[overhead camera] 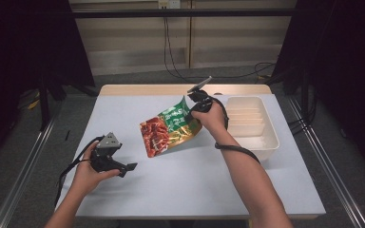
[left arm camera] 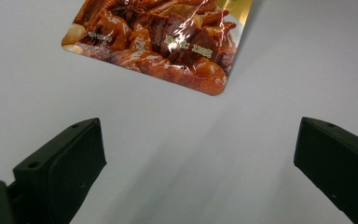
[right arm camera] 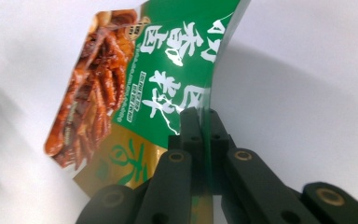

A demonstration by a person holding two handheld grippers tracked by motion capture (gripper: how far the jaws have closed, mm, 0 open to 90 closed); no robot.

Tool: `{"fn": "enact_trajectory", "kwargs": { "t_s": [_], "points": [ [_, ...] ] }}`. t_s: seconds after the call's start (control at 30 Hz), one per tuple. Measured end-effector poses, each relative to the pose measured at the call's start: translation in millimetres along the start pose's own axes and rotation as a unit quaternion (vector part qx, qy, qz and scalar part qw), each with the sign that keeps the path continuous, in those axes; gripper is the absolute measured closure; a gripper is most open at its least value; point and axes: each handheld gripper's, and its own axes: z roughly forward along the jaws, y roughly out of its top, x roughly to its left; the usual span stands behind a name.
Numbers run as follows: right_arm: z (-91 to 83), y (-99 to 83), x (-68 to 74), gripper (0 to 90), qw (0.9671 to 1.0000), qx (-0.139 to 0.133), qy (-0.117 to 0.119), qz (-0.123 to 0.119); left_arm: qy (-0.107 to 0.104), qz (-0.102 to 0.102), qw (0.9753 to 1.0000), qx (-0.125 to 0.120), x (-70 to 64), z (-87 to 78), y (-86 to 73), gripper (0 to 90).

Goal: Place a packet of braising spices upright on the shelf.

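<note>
A glossy snack pouch [overhead camera: 168,129], green at the top and printed with red-brown food below, is tilted above the pale blue table [overhead camera: 195,180]. My right gripper [overhead camera: 193,105] is shut on the pouch's upper green edge [right arm camera: 206,116], lifting that end while the lower corner stays near the table. In the right gripper view the black jaws pinch the thin edge of the pouch [right arm camera: 135,88]. My left gripper [overhead camera: 129,168] rests low at the table's front left, open with nothing between its jaws. In the left gripper view [left arm camera: 196,158] the pouch's lower corner [left arm camera: 168,46] lies just ahead.
A white rectangular bin [overhead camera: 266,137] with ridged inner dividers stands at the right side of the table, just beyond my right hand. Cables run across the floor behind the table. Dark curtains hang at both sides.
</note>
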Motion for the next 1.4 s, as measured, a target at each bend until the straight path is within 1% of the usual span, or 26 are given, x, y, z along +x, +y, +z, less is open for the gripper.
{"fn": "enact_trajectory", "kwargs": {
  "t_s": [0.03, 0.07, 0.13, 0.17, 0.2, 0.23, 0.27, 0.37, 0.4, 0.43, 0.47, 0.5, 0.57, 0.67, 0.7, 0.73, 0.77, 0.8, 0.9, 0.93, 1.0, 1.13, 1.27, 1.33, 1.37, 1.4],
  "points": [
    [0.0, 0.0, 0.0, 90.0, 1.0, 0.0, 0.0, 0.0, -0.002, -0.005, 0.9999, -0.015, -0.6, 2.2, -0.8, 1.6],
    [-6.5, 3.6, 4.1, 90.0, 1.0, 0.006, -0.001, 0.0, -0.002, 0.001, 1.0, -0.007, -0.5, 2.0, -0.7, 1.8],
    [-9.7, 5.1, 6.1, 90.0, 1.0, 0.007, -0.002, 0.002, -0.007, 0.001, 1.0, -0.007, -1.0, 2.2, -0.6, 1.8],
    [-13.1, 7.0, 8.2, 90.0, 1.0, 0.008, -0.001, -0.001, -0.003, 0.003, 1.0, -0.008, -0.7, 1.7, -0.4, 1.8],
    [-20.2, 10.4, 11.7, 90.0, 0.9999, 0.012, -0.001, -0.002, -0.005, 0.002, 1.0, -0.006, -0.4, 0.9, -0.1, 1.7],
    [-22.6, 11.7, 13.0, 90.0, 0.9999, 0.014, -0.003, -0.006, -0.008, -0.003, 0.9999, -0.008, -0.9, 1.1, -0.3, 1.8],
    [-26.2, 13.5, 15.4, 90.0, 0.9998, 0.018, -0.006, -0.009, -0.006, -0.002, 1.0, -0.001, -1.1, 0.1, 0.1, 1.8],
    [-37.1, 18.7, 22.2, 90.0, 0.9996, 0.023, -0.007, -0.015, -0.009, 0.0, 1.0, -0.002, -0.7, 0.3, 0.2, 1.8],
    [-37.1, 18.7, 22.2, 90.0, 0.9996, 0.023, -0.007, -0.015, -0.007, -0.002, 0.9999, -0.009, -0.9, 1.2, -0.2, 1.8],
    [-40.8, 20.3, 24.5, 90.0, 0.9995, 0.025, -0.009, -0.019, -0.008, -0.003, 0.9999, -0.009, -1.2, 1.4, -0.2, 1.8],
    [-48.8, 23.9, 29.2, 90.0, 0.999, 0.033, -0.013, -0.029, -0.01, -0.005, 0.9999, -0.008, -1.6, 1.8, -0.3, 1.8],
    [-48.8, 23.9, 29.2, 90.0, 0.999, 0.033, -0.013, -0.029, -0.011, -0.008, 0.9998, -0.013, -2.1, 3.0, -0.8, 1.8],
    [-59.3, 28.4, 35.2, 90.0, 0.9984, 0.04, -0.013, -0.037, -0.012, -0.006, 0.9999, -0.01, -2.5, 2.8, -0.4, 1.8],
    [-69.0, 31.9, 41.0, 90.0, 0.9979, 0.049, -0.015, -0.04, -0.011, -0.006, 0.9999, -0.011, -2.6, 3.0, -0.4, 1.8],
    [-69.0, 31.9, 41.0, 90.0, 0.9979, 0.049, -0.015, -0.04, -0.011, -0.005, 0.9999, -0.008, -2.3, 2.3, -0.1, 1.8],
    [-76.0, 34.7, 45.6, 90.0, 0.9973, 0.053, -0.015, -0.048, -0.011, -0.005, 0.9999, -0.007, -1.8, 2.1, -0.3, 1.8],
    [-76.0, 34.7, 45.6, 90.0, 0.9973, 0.053, -0.015, -0.048, -0.011, -0.005, 0.9999, -0.007, -1.8, 2.1, -0.3, 1.8],
    [-82.7, 37.0, 49.6, 90.0, 0.9968, 0.059, -0.017, -0.05, -0.009, -0.004, 0.9999, -0.008, -1.4, 1.6, 0.0, 1.8],
    [-87.3, 38.6, 52.1, 90.0, 0.9962, 0.063, -0.019, -0.057, -0.009, -0.006, 0.9999, -0.004, -1.7, 0.4, 0.4, 2.1],
    [-91.1, 39.9, 54.2, 90.0, 0.9956, 0.066, -0.02, -0.064, -0.008, -0.002, 1.0, -0.002, -1.4, 0.1, 0.5, 2.1],
    [-95.5, 41.1, 56.5, 90.0, 0.9948, 0.07, -0.015, -0.073, -0.009, -0.003, 1.0, 0.0, -1.3, -0.2, 0.6, 2.1],
    [-104.6, 43.3, 63.1, 90.0, 0.9918, 0.087, -0.025, -0.09, -0.007, 0.001, 1.0, -0.001, -1.2, 0.1, 0.8, 2.1],
    [-115.5, 44.5, 67.6, 90.0, 0.9872, 0.107, -0.037, -0.113, -0.008, -0.004, 1.0, -0.003, -1.4, -0.5, 0.8, 2.1],
    [-117.4, 44.3, 67.6, 90.0, 0.9869, 0.107, -0.039, -0.114, -0.008, -0.003, 1.0, -0.003, -1.4, -0.6, 0.8, 2.1],
    [-120.1, 44.1, 66.8, 90.0, 0.9859, 0.11, -0.04, -0.12, -0.008, -0.001, 1.0, -0.005, -0.8, -0.7, 0.7, 2.1],
    [-124.6, 43.1, 66.2, 90.0, 0.9855, 0.114, -0.043, -0.118, -0.01, -0.008, 0.9999, -0.009, -1.7, -0.1, 0.5, 2.1]
  ]
}}
